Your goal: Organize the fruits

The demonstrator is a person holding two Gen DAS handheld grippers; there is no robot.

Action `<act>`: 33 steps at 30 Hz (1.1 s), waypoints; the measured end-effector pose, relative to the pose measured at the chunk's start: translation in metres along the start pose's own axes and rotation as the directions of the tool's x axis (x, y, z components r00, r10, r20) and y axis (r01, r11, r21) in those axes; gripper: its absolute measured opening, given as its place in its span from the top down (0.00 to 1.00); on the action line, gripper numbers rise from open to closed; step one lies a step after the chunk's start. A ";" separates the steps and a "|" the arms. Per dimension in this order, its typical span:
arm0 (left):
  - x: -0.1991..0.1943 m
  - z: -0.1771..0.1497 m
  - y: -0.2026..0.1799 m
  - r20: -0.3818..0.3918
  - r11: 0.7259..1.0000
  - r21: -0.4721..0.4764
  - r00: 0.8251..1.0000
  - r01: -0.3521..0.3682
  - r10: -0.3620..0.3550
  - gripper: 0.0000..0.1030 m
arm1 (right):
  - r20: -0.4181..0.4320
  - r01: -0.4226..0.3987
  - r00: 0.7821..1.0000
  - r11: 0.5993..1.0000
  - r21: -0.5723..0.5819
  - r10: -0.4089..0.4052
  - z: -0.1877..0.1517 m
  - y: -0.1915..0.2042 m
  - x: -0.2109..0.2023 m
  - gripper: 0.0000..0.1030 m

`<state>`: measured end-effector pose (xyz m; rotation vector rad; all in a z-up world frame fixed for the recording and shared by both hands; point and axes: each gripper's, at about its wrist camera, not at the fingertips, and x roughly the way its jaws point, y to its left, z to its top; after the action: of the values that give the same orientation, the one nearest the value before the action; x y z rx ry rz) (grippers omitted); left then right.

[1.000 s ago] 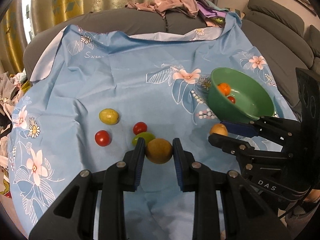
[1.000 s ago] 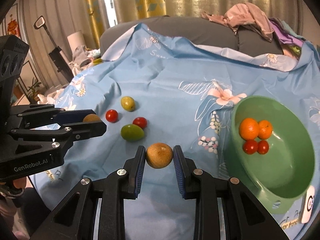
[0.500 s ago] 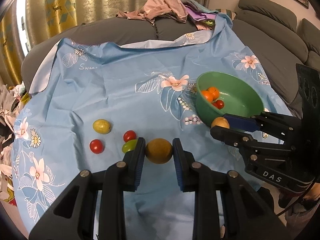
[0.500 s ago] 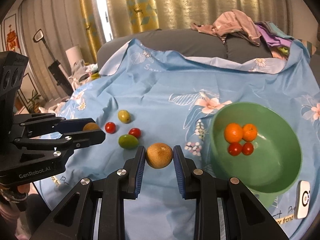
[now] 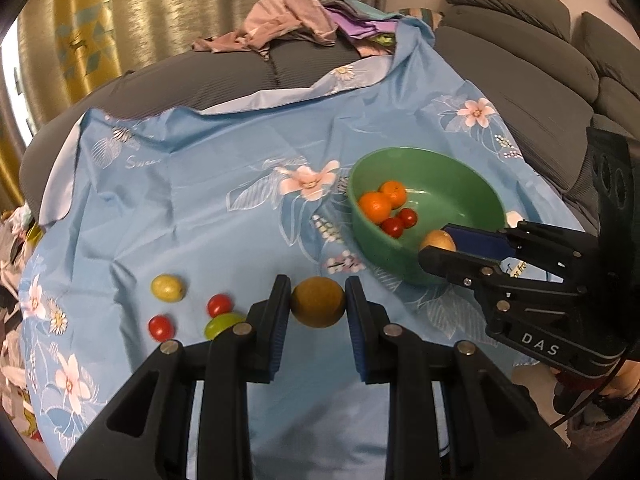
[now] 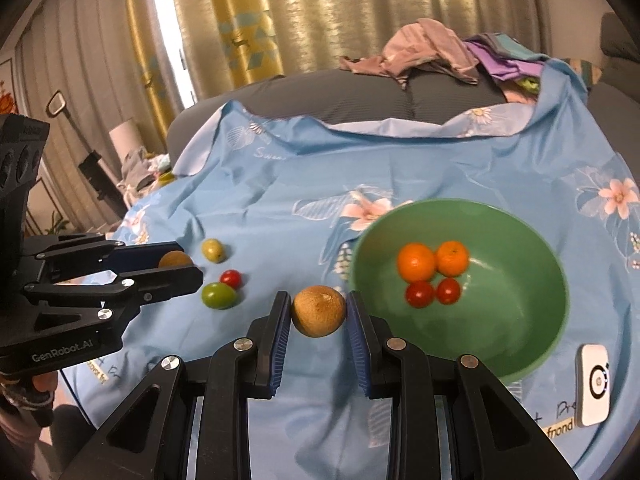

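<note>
My left gripper point(image 5: 318, 306) is shut on a brown round fruit point(image 5: 318, 307), held above the blue flowered cloth point(image 5: 224, 216). My right gripper point(image 6: 319, 316) is shut on another brown round fruit point(image 6: 319, 311), at the near rim of the green bowl point(image 6: 520, 320); it also shows in the left wrist view point(image 5: 438, 242). The green bowl point(image 5: 452, 184) holds two oranges point(image 5: 375, 207) and two red tomatoes point(image 5: 392, 227). On the cloth lie a yellow-green fruit point(image 5: 168, 288), two tomatoes point(image 5: 161, 328) and a green fruit point(image 5: 222, 325).
A white device point(image 6: 595, 390) lies on the cloth right of the bowl. A pile of clothes point(image 5: 296, 20) sits on the grey sofa back behind. Sofa cushions point(image 5: 540, 60) rise at the right. Curtains hang behind.
Both grippers have risen and moved right toward the bowl with their fruits. The right gripper's fruit now stands at the bowl's near rim.
</note>
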<state>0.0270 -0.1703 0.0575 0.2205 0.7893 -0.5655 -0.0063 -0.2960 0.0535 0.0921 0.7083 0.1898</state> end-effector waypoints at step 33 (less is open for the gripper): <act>0.090 0.040 -0.072 -0.088 0.980 0.164 0.991 0.112 -0.098 0.73 | -0.022 0.123 0.992 0.984 0.127 -0.122 -0.009 -0.079 0.005 0.70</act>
<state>0.0621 -0.2811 0.0218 0.3605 0.8341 -0.7283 0.0027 -0.3722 0.0313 0.1700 0.7373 0.0267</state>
